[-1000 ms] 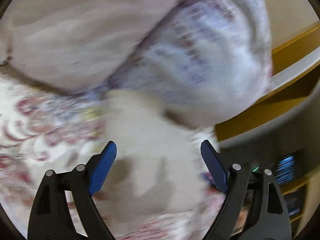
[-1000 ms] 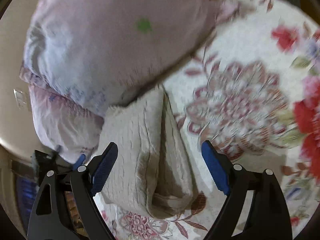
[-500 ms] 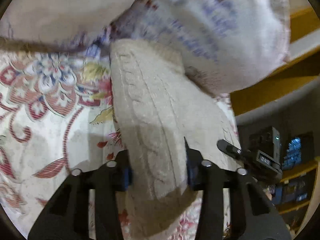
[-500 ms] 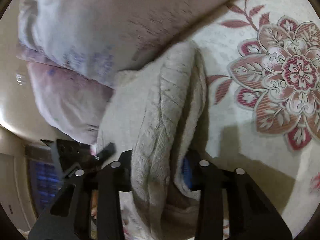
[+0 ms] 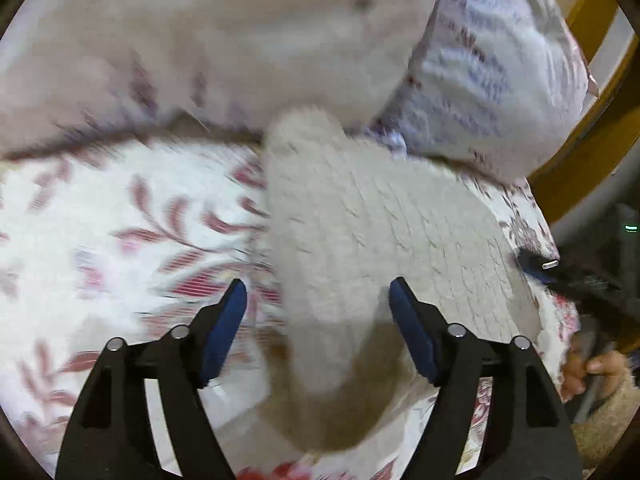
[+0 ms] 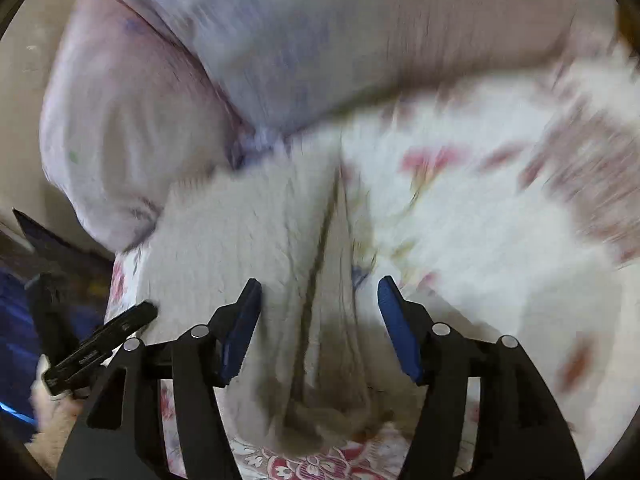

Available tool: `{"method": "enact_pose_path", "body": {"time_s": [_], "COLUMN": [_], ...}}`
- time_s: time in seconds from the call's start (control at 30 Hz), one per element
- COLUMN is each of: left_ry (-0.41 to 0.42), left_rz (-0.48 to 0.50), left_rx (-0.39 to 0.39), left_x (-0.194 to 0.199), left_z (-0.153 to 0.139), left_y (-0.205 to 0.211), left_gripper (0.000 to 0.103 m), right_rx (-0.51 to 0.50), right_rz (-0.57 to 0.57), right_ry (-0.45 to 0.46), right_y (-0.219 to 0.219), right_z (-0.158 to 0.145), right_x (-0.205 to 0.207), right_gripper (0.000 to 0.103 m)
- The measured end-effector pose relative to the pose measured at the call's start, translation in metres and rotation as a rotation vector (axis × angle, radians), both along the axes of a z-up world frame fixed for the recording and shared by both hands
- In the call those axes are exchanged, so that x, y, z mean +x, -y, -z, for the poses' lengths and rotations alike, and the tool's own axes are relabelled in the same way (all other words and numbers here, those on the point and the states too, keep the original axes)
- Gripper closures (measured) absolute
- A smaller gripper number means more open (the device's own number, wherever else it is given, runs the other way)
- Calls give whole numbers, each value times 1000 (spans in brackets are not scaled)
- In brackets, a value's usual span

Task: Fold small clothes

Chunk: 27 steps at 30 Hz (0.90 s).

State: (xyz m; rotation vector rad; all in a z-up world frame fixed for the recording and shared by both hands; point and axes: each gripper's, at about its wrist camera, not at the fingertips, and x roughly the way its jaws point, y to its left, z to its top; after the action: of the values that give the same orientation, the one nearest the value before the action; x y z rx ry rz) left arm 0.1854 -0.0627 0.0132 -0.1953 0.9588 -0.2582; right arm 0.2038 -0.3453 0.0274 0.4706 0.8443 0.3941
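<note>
A folded cream knitted garment (image 5: pixel 360 240) is seen lying on the bed, on a floral bedspread (image 5: pixel 100 240), at the corner where two pale pillows (image 5: pixel 500 92) are stacked; its far end touches the pillows. The left tongs (image 5: pixel 316 300) are held open, blue pads spread either side of the garment's near end, gripping nothing. The right tongs (image 6: pixel 318 300) are likewise open, astride the garment's layered folded edge (image 6: pixel 320 260) without clamping it. Both views are blurred. The other gripper (image 6: pixel 100 340) is glimpsed at the left edge of the right view.
</note>
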Motion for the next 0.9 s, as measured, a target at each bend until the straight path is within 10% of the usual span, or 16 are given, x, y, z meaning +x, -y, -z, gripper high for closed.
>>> {"method": "enact_pose_path", "body": {"time_s": [0.2,0.37,0.47,0.9], "left_ry": [93,72,70,52], "left_rz": [-45,-66,-64,-73], "left_rx": [34,106,133,265], "left_x": [-41,-81,-105,-122], "left_z": [-38,-21,-6,31], "left_y": [-22,-24,-20,6], "left_gripper": [2,2,2,2], "right_rx": [-154,-229,-314,-514], "right_rz": [-183,-61,11,-7], "right_ry": [24,-15,101,13], "right_y": [-73,-70,-70,-94], "right_z": [5,23,12,68], "right_x": [-21,-20,-64,-116], "right_gripper": [29,28,1,1]}}
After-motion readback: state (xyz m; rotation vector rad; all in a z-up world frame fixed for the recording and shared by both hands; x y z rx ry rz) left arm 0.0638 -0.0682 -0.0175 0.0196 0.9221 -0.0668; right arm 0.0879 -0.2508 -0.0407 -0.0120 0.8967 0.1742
